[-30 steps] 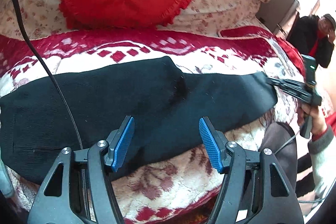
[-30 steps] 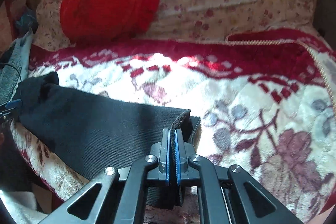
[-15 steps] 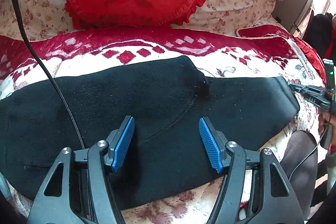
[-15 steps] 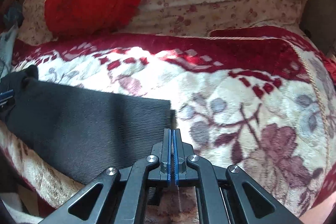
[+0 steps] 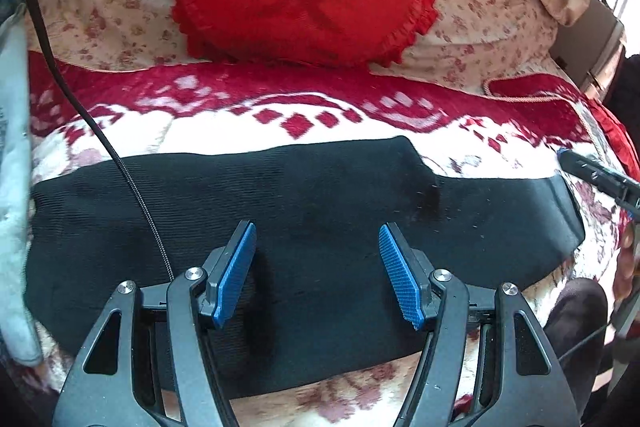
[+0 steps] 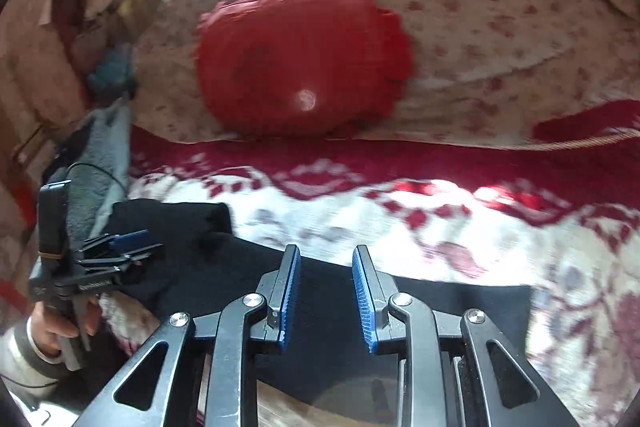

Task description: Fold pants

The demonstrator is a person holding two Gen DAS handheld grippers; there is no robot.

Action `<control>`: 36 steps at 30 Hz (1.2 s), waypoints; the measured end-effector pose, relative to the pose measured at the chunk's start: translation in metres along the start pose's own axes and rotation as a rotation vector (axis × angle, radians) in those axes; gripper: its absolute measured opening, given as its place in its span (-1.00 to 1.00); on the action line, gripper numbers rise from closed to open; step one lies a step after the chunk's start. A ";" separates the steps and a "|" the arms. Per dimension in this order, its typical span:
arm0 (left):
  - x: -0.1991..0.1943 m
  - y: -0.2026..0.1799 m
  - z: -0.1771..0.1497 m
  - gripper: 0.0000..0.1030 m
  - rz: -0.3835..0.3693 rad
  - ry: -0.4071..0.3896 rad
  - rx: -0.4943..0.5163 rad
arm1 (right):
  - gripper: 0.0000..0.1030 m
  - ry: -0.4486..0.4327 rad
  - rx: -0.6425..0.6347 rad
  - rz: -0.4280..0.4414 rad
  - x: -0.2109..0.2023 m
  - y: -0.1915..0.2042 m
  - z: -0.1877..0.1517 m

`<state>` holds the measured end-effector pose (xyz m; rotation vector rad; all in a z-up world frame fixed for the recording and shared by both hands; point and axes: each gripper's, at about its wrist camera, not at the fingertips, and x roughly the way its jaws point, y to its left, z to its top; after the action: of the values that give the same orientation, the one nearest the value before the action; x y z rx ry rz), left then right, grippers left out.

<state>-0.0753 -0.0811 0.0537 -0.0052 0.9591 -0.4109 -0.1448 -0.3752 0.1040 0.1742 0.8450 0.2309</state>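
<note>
Status of task: the black pants lie flat as one long band across the patterned blanket, apparently already halved lengthwise, one leg on the other. Judged from this, the cross folds along the length remain to be made; no such fold shows yet.

Left tool: jaws spread wide, gripping nothing, poised directly over the middle of the pants, cloth extending ahead of and to both sides of its fingers. Whether the fingertips touch the fabric cannot be told.

Right tool: jaws parted, nothing between them, above the pants' near edge; the square cut end of the garment lies just right of it. The red frilled cushion stands well ahead of both tools, against the floral backrest.

Change since half a second ago: the right tool was then clamped shut at the end of the pants; it now stands apart, so the hem is released and lies flat. The left tool has advanced slightly further over the cloth, its jaws unchanged
</note>
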 end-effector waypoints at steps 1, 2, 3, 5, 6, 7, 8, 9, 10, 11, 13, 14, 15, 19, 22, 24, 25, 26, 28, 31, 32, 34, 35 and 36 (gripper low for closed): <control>-0.003 0.003 0.000 0.24 0.006 -0.007 -0.007 | -0.50 0.008 -0.012 0.029 0.012 0.012 0.003; -0.006 0.008 -0.001 0.24 0.012 -0.018 -0.018 | -0.50 0.022 -0.026 0.060 0.024 0.027 0.005; -0.009 0.013 -0.002 0.24 0.017 -0.028 -0.030 | -0.50 0.035 -0.042 0.085 0.037 0.039 0.008; -0.012 0.021 -0.004 0.24 0.028 -0.040 -0.052 | -0.47 0.062 -0.071 0.114 0.061 0.058 0.013; -0.012 0.023 -0.004 0.24 0.031 -0.042 -0.059 | -0.45 0.080 -0.085 0.124 0.073 0.067 0.015; -0.011 0.027 -0.005 0.24 0.036 -0.041 -0.064 | -0.42 0.100 -0.099 0.132 0.086 0.074 0.017; -0.010 0.029 -0.005 0.24 0.043 -0.039 -0.063 | -0.42 0.122 -0.106 0.137 0.098 0.079 0.020; -0.009 0.031 -0.006 0.24 0.055 -0.038 -0.062 | -0.42 0.143 -0.107 0.140 0.109 0.084 0.021; -0.009 0.032 -0.006 0.24 0.064 -0.039 -0.060 | -0.42 0.163 -0.105 0.154 0.118 0.088 0.023; -0.007 0.034 -0.007 0.24 0.071 -0.043 -0.061 | -0.42 0.174 -0.102 0.177 0.126 0.092 0.024; -0.004 0.037 -0.007 0.24 0.069 -0.043 -0.067 | -0.42 0.191 -0.102 0.202 0.138 0.097 0.026; -0.001 0.038 -0.006 0.24 0.068 -0.038 -0.071 | -0.48 0.207 -0.116 0.192 0.145 0.100 0.025; 0.001 0.039 -0.005 0.24 0.069 -0.037 -0.076 | -0.65 0.212 -0.132 0.155 0.153 0.103 0.024; 0.005 0.038 0.003 0.24 0.080 -0.054 -0.059 | -0.87 0.138 -0.107 0.122 0.156 0.099 0.031; 0.017 0.041 0.005 0.24 0.108 -0.055 -0.056 | -0.87 0.109 -0.144 0.054 0.161 0.104 0.033; 0.025 0.041 0.003 0.24 0.125 -0.030 -0.046 | -0.87 0.135 -0.155 0.018 0.174 0.104 0.028; 0.023 0.039 0.002 0.24 0.130 -0.038 -0.032 | -0.87 0.139 -0.150 0.016 0.177 0.103 0.026; 0.019 0.037 0.002 0.24 0.133 -0.043 -0.016 | -0.87 0.121 -0.142 0.026 0.173 0.102 0.026; 0.014 0.035 0.001 0.24 0.133 -0.036 -0.011 | -0.84 0.104 -0.112 0.059 0.162 0.097 0.029; 0.002 0.036 0.000 0.24 0.101 -0.055 -0.049 | -0.82 0.092 -0.104 0.059 0.132 0.092 0.030; -0.002 0.036 -0.001 0.24 0.077 -0.063 -0.073 | -0.82 0.087 -0.117 0.064 0.120 0.093 0.028; -0.007 0.034 -0.003 0.24 0.040 -0.070 -0.104 | -0.82 0.076 -0.144 0.070 0.097 0.097 0.019; -0.008 0.031 -0.004 0.24 0.029 -0.070 -0.110 | -0.82 0.079 -0.153 0.065 0.088 0.099 0.011; -0.008 0.027 -0.005 0.24 0.027 -0.067 -0.108 | -0.82 0.086 -0.152 0.070 0.081 0.100 0.003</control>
<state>-0.0742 -0.0522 0.0516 -0.1030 0.9136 -0.3320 -0.1040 -0.2579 0.0725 0.0519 0.9034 0.3689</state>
